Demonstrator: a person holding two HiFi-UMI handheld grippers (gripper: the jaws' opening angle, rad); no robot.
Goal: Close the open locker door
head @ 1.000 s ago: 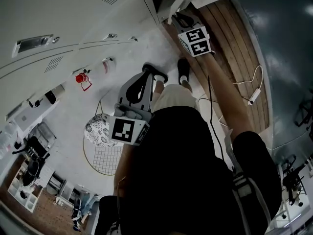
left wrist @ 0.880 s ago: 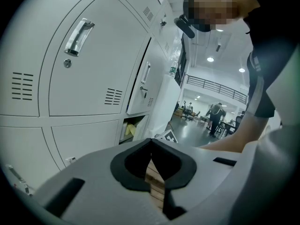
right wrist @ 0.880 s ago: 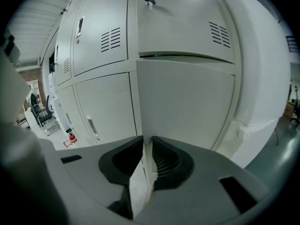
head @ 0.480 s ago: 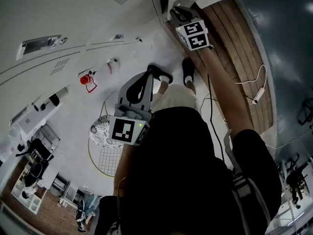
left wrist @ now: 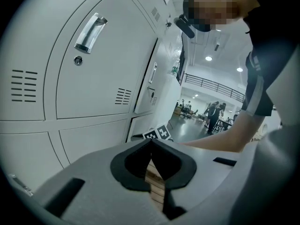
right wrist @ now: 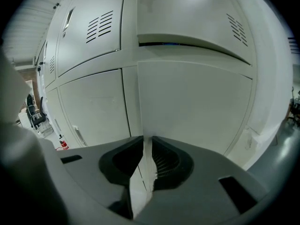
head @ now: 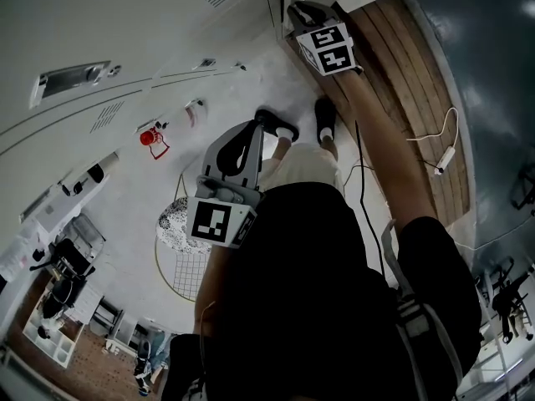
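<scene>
Here the right gripper (right wrist: 144,142) is held out at arm's length to the bank of white lockers (head: 100,23). Its jaws are drawn to a narrow slit on the thin white edge of the locker door (right wrist: 146,156). The door is at the end of the row, next to the wooden boards (head: 401,73); how far it stands open I cannot tell. The left gripper (left wrist: 151,142) hangs low by the person's waist, jaws closed tip to tip with nothing between them. On the pale floor lie a red item (head: 150,138) and a round wire rack (head: 180,266).
</scene>
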